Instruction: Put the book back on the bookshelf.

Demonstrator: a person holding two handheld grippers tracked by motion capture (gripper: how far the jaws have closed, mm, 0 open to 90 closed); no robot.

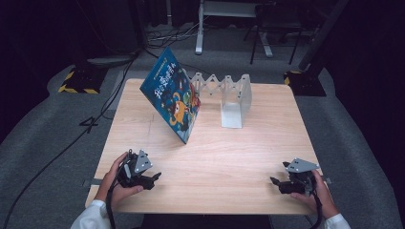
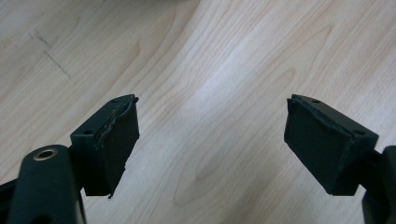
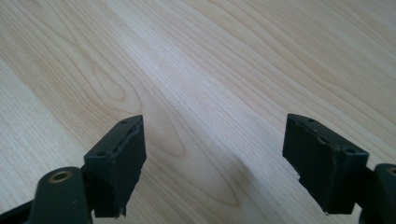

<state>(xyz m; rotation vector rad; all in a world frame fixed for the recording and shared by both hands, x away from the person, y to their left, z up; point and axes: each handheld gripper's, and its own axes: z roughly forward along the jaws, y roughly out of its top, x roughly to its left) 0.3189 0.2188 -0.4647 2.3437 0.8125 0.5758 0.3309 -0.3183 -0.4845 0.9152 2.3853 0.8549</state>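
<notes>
Wooden table (image 1: 224, 157), both grippers idle before the book (image 1: 173, 99) was touched.
Left gripper (image 1: 154, 179) and right gripper (image 1: 275, 182) had jaws apart, empty; book leaned on the rack (image 1: 229, 95) well ahead, a reach probably next.

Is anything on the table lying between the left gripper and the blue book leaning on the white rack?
Nothing visible. Bare wood of the table lies between the left gripper and the blue book, which leans against the white rack farther back.
</notes>
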